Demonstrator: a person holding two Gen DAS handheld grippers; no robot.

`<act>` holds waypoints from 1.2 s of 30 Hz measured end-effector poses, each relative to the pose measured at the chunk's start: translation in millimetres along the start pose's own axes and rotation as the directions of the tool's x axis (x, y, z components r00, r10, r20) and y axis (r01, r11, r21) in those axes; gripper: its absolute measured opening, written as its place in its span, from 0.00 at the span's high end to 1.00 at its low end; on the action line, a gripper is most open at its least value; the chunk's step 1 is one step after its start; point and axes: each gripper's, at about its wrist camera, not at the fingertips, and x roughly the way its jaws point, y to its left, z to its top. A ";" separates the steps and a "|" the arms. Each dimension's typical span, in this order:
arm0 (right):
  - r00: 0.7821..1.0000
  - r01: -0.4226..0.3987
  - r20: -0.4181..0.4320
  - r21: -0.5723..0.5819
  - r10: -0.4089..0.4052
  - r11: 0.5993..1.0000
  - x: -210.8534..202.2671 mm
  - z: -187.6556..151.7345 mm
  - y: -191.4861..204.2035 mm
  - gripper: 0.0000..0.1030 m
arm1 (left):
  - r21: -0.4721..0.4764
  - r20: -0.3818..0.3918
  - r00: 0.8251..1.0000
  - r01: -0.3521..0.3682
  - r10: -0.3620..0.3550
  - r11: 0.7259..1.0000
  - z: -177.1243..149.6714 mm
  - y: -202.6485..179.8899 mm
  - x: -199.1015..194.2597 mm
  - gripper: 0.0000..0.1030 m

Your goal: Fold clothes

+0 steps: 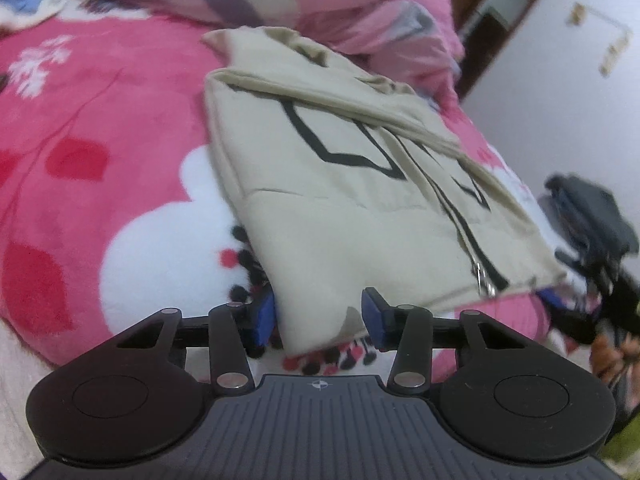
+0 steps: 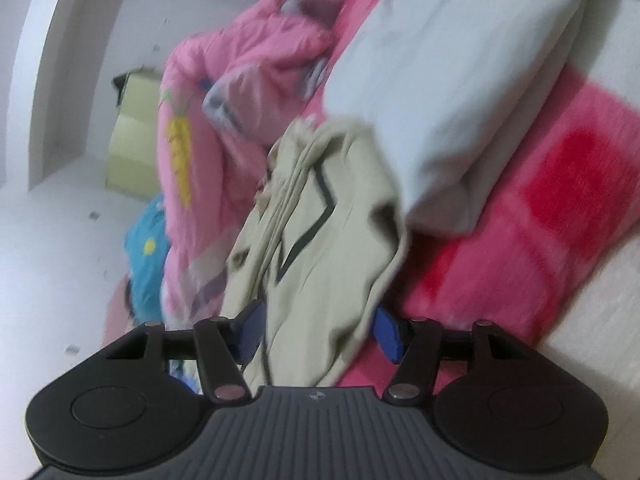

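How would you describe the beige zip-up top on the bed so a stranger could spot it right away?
Start at the bright pink fleece blanket covering the bed. On it, just ahead of the left tongs, lies the beige jacket, partly folded. It is the only beige piece, marked with black angular lines and a dark zipper, unlike the pink quilt heaped behind it.

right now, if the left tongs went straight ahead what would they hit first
The beige zip jacket: its near hem already sits between the open left tongs, on the pink blanket.
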 end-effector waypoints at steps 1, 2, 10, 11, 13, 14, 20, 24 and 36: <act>1.000 -0.002 0.002 0.003 0.002 1.000 0.4 -0.1 -0.1 0.42 | 0.014 0.002 1.000 -0.009 0.009 1.000 -0.2 -1.9 0.7 0.57; 1.000 -0.005 0.004 0.006 0.005 1.000 0.8 -0.2 -0.2 0.44 | 0.027 0.004 1.000 -0.018 0.018 0.999 -0.3 -3.7 1.4 0.57; 1.000 -0.025 0.003 0.022 0.025 0.999 6.4 -4.1 -0.9 0.54 | -0.075 0.027 1.000 0.014 -0.012 0.997 3.6 5.1 4.1 0.61; 1.000 -0.028 -0.006 0.022 0.028 0.999 8.1 -6.0 -0.8 0.55 | -0.061 0.015 0.999 0.029 -0.028 0.998 1.1 2.6 4.4 0.61; 0.999 -0.033 -0.025 0.022 0.034 0.999 11.4 -9.8 -0.8 0.57 | -0.041 0.005 0.999 0.037 -0.037 0.998 -1.9 -1.2 5.5 0.62; 0.999 -0.036 -0.034 0.022 0.037 0.999 13.1 -11.7 -0.7 0.59 | -0.036 0.003 1.000 0.030 -0.030 0.999 -2.0 -2.2 6.8 0.68; 0.998 -0.046 -0.048 0.027 0.047 0.999 23.1 -12.3 -0.4 0.84 | -0.050 0.034 0.999 0.023 -0.021 0.999 1.5 -1.0 3.0 0.92; 0.997 -0.053 -0.051 0.006 0.053 0.999 26.5 -16.4 4.0 0.85 | -0.013 0.031 0.999 0.008 -0.008 1.000 0.7 -6.8 4.2 0.92; 0.992 -0.105 -0.061 0.097 0.111 0.990 20.7 -27.2 1.6 0.50 | -0.058 -0.013 0.999 0.037 -0.038 0.998 -4.5 -1.5 11.0 0.77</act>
